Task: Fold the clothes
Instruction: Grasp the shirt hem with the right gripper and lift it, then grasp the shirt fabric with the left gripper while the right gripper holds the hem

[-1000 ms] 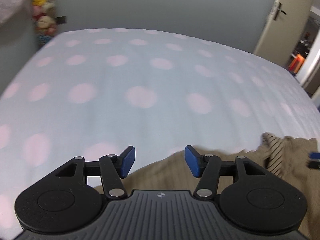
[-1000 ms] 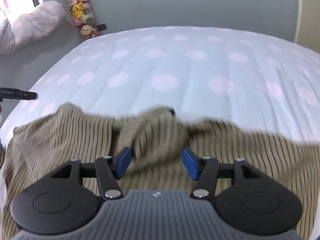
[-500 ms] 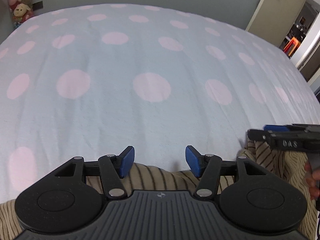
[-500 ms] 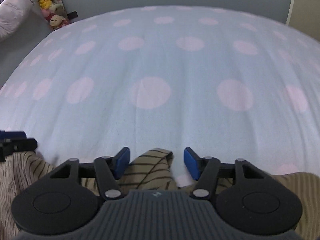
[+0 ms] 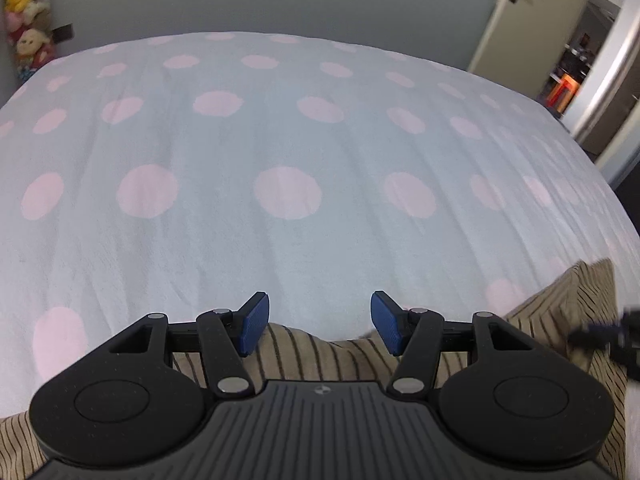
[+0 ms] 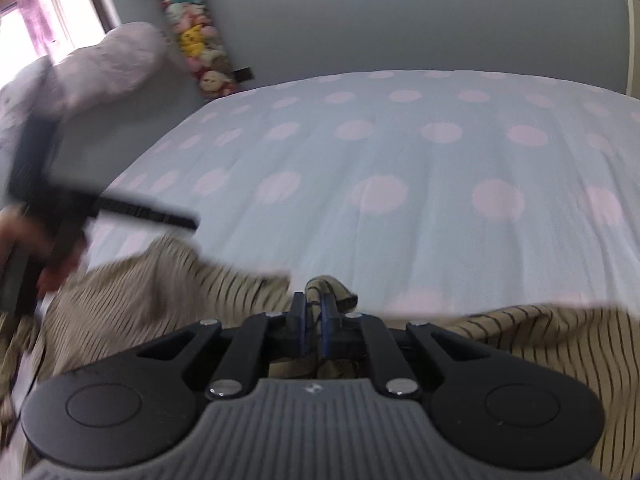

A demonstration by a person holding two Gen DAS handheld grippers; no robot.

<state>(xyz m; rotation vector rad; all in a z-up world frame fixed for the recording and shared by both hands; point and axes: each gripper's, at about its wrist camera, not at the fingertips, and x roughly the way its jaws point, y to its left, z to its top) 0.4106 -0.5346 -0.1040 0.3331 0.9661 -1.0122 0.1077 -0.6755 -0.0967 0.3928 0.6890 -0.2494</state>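
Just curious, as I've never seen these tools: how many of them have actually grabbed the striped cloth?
1. The right gripper pinches a fold of the striped cloth; the left gripper hovers open above it.

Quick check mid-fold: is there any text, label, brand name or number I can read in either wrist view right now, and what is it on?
None readable.
Left gripper: a small round emblem on its grey body, too small to read.
Right gripper: the same kind of emblem, also unreadable.
Striped garment: no tag or print in view.
Polka-dot bedspread: pattern only, no text.
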